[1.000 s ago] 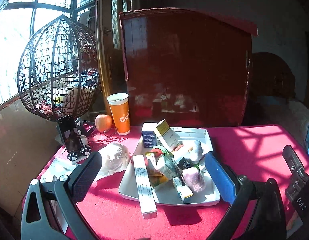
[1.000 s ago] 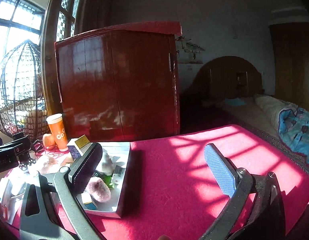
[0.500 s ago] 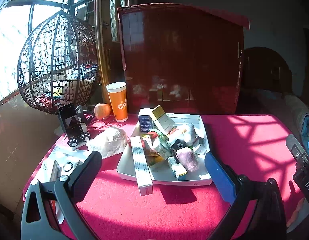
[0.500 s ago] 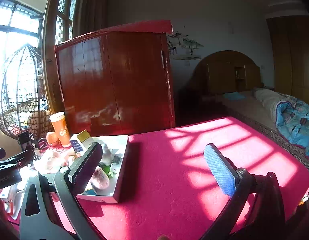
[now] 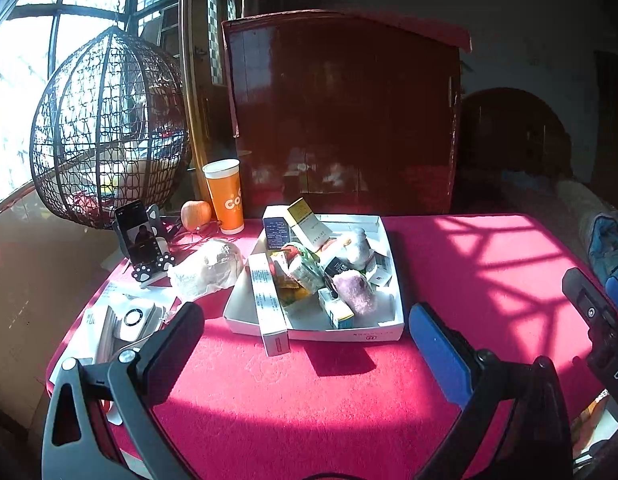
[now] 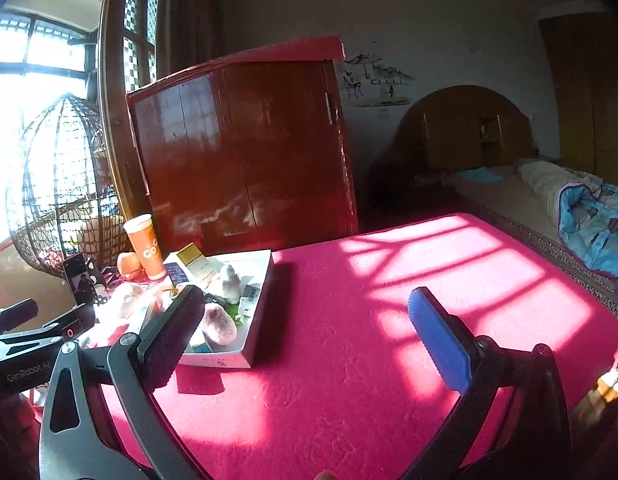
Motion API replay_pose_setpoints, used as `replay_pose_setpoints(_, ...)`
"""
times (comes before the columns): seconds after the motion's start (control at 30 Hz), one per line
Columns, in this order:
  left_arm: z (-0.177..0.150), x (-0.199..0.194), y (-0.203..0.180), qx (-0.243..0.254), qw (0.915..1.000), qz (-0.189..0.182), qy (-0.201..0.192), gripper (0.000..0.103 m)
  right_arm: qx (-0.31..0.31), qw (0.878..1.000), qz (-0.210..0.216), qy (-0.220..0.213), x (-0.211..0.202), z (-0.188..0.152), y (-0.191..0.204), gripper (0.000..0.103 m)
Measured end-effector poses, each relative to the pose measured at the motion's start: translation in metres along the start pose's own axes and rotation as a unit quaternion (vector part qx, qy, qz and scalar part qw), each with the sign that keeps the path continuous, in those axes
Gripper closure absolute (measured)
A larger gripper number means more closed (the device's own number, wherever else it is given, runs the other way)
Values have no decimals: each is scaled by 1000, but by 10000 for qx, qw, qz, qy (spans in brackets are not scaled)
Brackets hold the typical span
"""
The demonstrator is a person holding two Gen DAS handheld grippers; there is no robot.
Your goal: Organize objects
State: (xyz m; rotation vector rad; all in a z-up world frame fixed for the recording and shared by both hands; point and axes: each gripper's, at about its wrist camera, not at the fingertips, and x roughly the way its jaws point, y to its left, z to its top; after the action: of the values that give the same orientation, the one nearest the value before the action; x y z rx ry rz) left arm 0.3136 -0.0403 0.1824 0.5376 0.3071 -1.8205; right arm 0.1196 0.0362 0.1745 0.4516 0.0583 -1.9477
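Left gripper [image 5: 305, 332] hovers over the red table [image 5: 309, 400], jaws spread wide, nothing between them. Right gripper [image 6: 305, 320] likewise wide apart and empty, above bare cloth.

White tray [image 5: 395, 280] sits at 12 o'clock from the left gripper, near edge just past the fingertips. In the right wrist view the tray [image 6: 259, 308] is at 10 o'clock, partly hidden behind the black finger [image 6: 171, 340].

Tray is packed: a long white box [image 5: 267, 300] lies along its left side, with its near end overhanging the front rim; a dark blue box [image 5: 277, 232] and a yellow-topped box [image 5: 309, 222] stand at the far end; a pink fuzzy item [image 5: 355, 292] lies near the front right corner. Other small items are jumbled, too small to tell apart.

Left of the tray: crumpled plastic bag [image 5: 207, 268] just beside it, orange paper cup [image 5: 225, 196] and apple [image 5: 196, 214] at the far table edge, phone on a stand [image 5: 143, 242], white round-button device [image 5: 133, 318] near the left edge.

Open room: the whole cloth right of the tray, 1 to 3 o'clock, sunlit and bare to the table's right edge. A dark wooden cabinet [image 5: 341, 120] stands behind the far edge.
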Motion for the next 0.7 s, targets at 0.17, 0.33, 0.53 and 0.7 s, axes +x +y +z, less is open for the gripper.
replay_pose_setpoints(0.17, -2, -2, 6, -90, 9999, 63, 40, 0, 13, 10000, 37, 38, -3, -2, 1, 0)
replay_pose_setpoints(0.33, -6, -1, 7, -114, 9998, 133, 108, 0, -28, 10000, 50, -24, -8, -3, 5, 0)
replay_pose_setpoints(0.53, -8, 3, 8, -100, 9996, 193, 161, 0, -9, 10000, 40, -19, -9, -4, 5, 0)
replay_pose_setpoints(0.7, -11, 7, 7, -121, 9995, 184, 211, 0, -1, 10000, 41, 43, -5, -6, 5, 0)
